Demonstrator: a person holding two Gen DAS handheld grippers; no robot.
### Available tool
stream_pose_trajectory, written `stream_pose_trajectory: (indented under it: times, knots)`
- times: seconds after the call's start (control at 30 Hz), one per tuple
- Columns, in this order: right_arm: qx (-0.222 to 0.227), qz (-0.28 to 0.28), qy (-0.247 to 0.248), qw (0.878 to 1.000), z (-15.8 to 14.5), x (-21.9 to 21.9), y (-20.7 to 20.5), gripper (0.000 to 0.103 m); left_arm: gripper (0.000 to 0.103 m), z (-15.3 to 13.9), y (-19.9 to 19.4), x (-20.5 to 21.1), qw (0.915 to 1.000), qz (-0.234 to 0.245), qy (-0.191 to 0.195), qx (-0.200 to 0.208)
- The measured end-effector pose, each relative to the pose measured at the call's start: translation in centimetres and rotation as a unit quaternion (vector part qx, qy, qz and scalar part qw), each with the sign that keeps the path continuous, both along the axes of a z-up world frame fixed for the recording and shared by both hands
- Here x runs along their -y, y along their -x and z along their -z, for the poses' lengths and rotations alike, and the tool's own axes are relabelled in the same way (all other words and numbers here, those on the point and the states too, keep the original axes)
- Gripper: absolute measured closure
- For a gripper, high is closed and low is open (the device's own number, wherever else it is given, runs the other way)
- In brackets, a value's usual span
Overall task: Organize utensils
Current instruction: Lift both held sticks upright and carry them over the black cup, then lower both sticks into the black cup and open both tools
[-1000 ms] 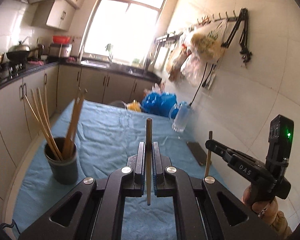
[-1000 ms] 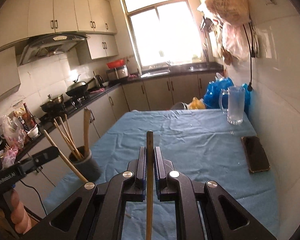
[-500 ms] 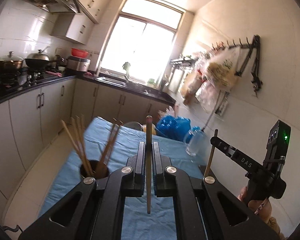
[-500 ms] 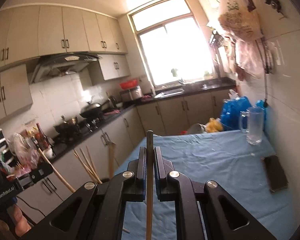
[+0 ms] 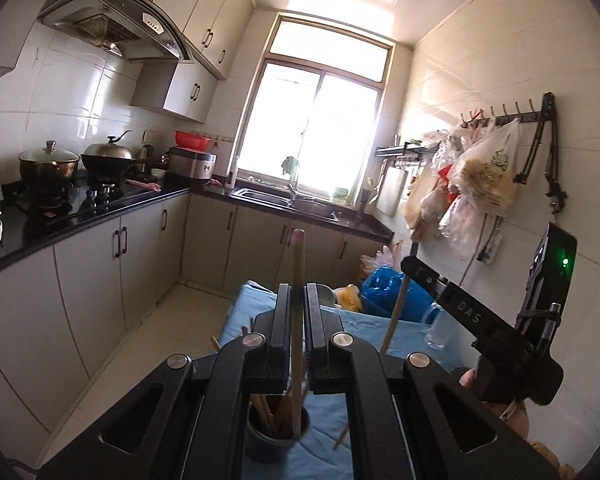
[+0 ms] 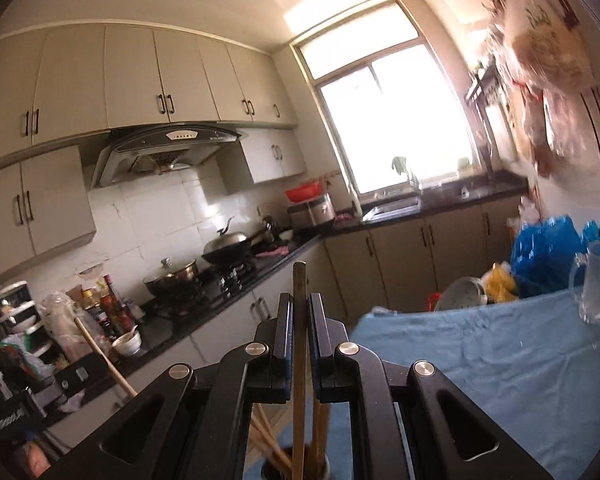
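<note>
My left gripper (image 5: 297, 292) is shut on an upright wooden chopstick (image 5: 298, 264). Its lower end hangs at the mouth of the dark holder (image 5: 278, 436), which holds several chopsticks and stands on the blue-clothed table (image 5: 364, 328). Right of it, my right gripper (image 5: 411, 265) grips a second chopstick (image 5: 396, 308), whose lower tip is beside the holder. In the right wrist view my right gripper (image 6: 299, 300) is shut on that chopstick (image 6: 299, 344), directly above the holder (image 6: 296, 470). At far left there, the left gripper (image 6: 100, 362) carries its chopstick (image 6: 100, 350).
A glass mug (image 6: 596, 284) and blue plastic bags (image 6: 544, 252) stand at the table's far end. A black counter (image 5: 100, 212) with pots and a stove runs along the left, with floor between it and the table. Filled bags (image 5: 484, 176) hang on the right wall.
Both grippers have risen and moved toward the holder with their chopsticks. The holder, first off to the left, now lies below the jaws in both views. The jaws stayed shut.
</note>
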State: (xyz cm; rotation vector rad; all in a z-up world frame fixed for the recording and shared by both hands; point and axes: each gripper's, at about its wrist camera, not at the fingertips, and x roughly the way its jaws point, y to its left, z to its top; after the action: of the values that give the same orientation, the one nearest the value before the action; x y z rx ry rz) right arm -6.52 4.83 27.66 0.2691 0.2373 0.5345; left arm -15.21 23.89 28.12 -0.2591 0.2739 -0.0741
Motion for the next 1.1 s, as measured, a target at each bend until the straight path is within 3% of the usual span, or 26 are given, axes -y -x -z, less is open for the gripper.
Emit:
stream_pose_trajectory:
  times: [0.2, 0.43, 0.83, 0.9, 1.0, 1.1]
  knots:
    - [0.014, 0.020, 0.004, 1.000, 1.3, -3.6, -2.2, 0.096, 0.098, 1.6, -4.5, -0.8, 0.9995, 0.011, 0.007, -0.027]
    - [0.004, 0.034, 0.048, 0.998, 4.3, -5.6, -4.0, 0.096, 0.098, 4.9, -8.0, -0.8, 0.9970, 0.013, 0.012, -0.075]
    - [-0.033, 0.013, 0.046, 0.998, 6.7, -5.0, -5.2, 0.094, 0.098, 6.1, -8.3, -0.5, 0.9956, 0.018, 0.019, -0.090]
    - [-0.035, 0.009, 0.041, 0.999, 6.6, -4.8, -5.1, 0.090, 0.098, 6.1, -8.0, -0.2, 0.9955, 0.020, 0.020, -0.091]
    - [-0.035, 0.005, 0.034, 0.999, 6.4, -4.4, -5.1, 0.074, 0.098, 5.8, -7.3, 0.0, 0.9954, 0.021, 0.021, -0.091]
    - [-0.034, 0.005, 0.026, 0.999, 6.0, -3.7, -4.7, 0.072, 0.096, 5.4, -6.6, 0.4, 0.9957, 0.018, 0.017, -0.089]
